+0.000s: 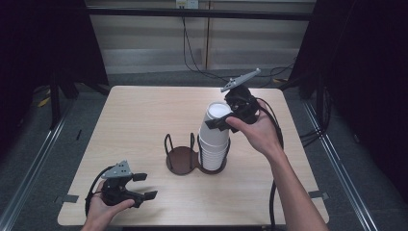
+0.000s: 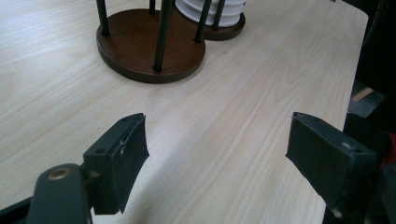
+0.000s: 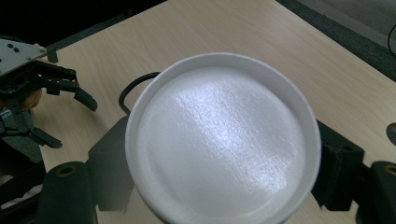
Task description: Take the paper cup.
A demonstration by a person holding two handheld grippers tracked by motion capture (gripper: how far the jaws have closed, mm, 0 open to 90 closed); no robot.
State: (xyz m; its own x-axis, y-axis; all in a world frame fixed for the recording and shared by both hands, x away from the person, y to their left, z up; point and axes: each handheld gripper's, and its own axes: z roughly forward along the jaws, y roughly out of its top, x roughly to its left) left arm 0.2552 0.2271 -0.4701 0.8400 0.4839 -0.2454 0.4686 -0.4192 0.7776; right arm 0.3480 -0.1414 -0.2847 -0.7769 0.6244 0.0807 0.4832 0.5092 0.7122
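Observation:
An upside-down stack of white foam cups (image 1: 213,144) stands in the right ring of a dark brown two-ring holder (image 1: 179,160) at the table's middle. My right gripper (image 1: 220,119) is shut on the top cup (image 1: 217,109), a jaw on each side. In the right gripper view that cup's round base (image 3: 223,144) sits between the jaws. My left gripper (image 1: 145,186) rests near the front left edge, open with nothing between its fingers (image 2: 122,154). The left gripper view has the holder's bare left disc (image 2: 140,51) and the foot of the stack (image 2: 210,11) ahead.
The light wooden table (image 1: 144,120) has bare room to the left and behind the holder. Its right edge (image 2: 355,56) drops to a dark floor. Black cables trail from both grippers, and metal rails run along the floor on either side.

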